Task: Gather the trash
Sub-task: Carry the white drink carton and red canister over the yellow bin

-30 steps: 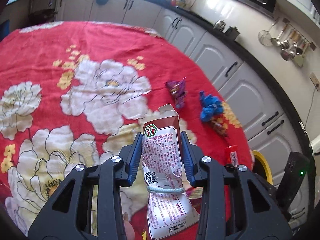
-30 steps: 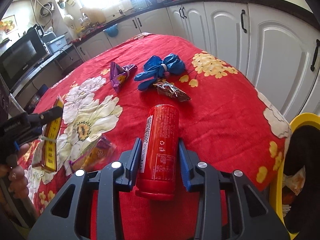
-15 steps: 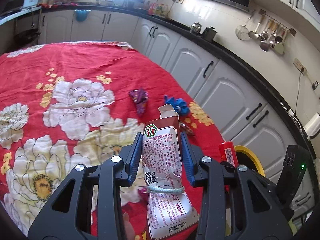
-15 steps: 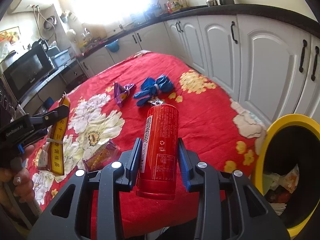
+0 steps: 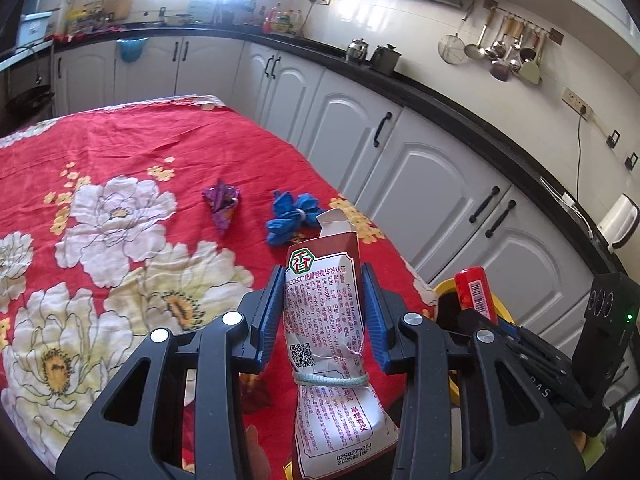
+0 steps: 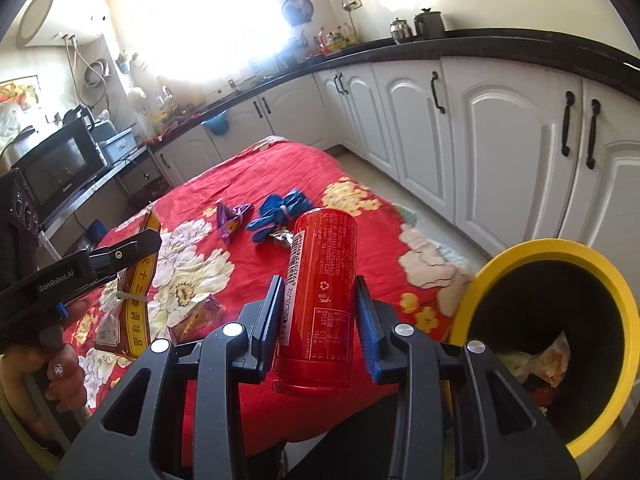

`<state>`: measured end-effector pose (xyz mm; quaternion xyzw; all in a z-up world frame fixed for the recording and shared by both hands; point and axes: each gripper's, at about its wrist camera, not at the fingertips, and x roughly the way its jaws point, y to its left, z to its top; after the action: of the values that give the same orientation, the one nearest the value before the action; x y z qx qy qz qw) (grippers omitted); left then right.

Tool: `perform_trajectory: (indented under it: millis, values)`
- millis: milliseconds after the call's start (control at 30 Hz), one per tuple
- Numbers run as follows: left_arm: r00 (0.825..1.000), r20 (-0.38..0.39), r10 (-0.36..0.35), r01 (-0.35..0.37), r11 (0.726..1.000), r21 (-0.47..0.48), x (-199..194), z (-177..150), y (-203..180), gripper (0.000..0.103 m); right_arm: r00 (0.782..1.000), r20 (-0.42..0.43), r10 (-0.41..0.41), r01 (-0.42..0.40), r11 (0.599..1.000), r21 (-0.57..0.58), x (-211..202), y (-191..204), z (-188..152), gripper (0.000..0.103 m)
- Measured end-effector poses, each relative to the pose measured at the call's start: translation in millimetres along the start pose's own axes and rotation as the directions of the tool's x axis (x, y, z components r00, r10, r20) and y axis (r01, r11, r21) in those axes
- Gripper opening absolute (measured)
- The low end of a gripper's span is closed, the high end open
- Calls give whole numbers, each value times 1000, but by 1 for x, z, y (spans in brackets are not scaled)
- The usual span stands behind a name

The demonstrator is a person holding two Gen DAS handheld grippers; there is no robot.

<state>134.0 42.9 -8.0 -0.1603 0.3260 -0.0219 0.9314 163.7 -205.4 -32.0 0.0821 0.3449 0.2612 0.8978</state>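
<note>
Red and white crumpled seasoning packet (image 5: 326, 332), tied round its waist with a pale string, clamped between the blue pads of the left gripper (image 5: 324, 312) and held up over the near edge of the table. Red cylindrical drink can (image 6: 320, 292) clamped likewise between the blue pads of the right gripper (image 6: 318, 312), lifted clear of the cloth, its far end tilted up. Both grippers side by side, the right one's can just visible at the right of the left wrist view (image 5: 476, 292), the left one with its packet at the left of the right wrist view (image 6: 80, 268).

Yellow-rimmed black round bin (image 6: 600, 256) down at the near right, beside the table edge, with scraps of wrapper lying inside. Red floral tablecloth (image 5: 132, 152) covering the table. Farther out on the cloth: a purple foil wrapper (image 5: 222, 204), a blue knotted bundle of plastic (image 5: 292, 216) to its right, and a small silvery crumpled wrapper (image 6: 282, 238) just beside the blue bundle. Nearer in, an orange crumpled packet (image 6: 198, 316) lying on the cloth between the two grippers. White kitchen cabinets (image 6: 492, 152) under a black counter along the far and right sides.
</note>
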Motion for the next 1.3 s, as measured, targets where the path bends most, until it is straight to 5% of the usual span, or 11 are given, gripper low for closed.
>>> perform_trajectory:
  millis: [1300]
  values:
    - [991, -76, -112, 126, 970, 208, 51, -18, -135, 30, 986, 69, -152, 137, 974, 180, -63, -111, -21, 33]
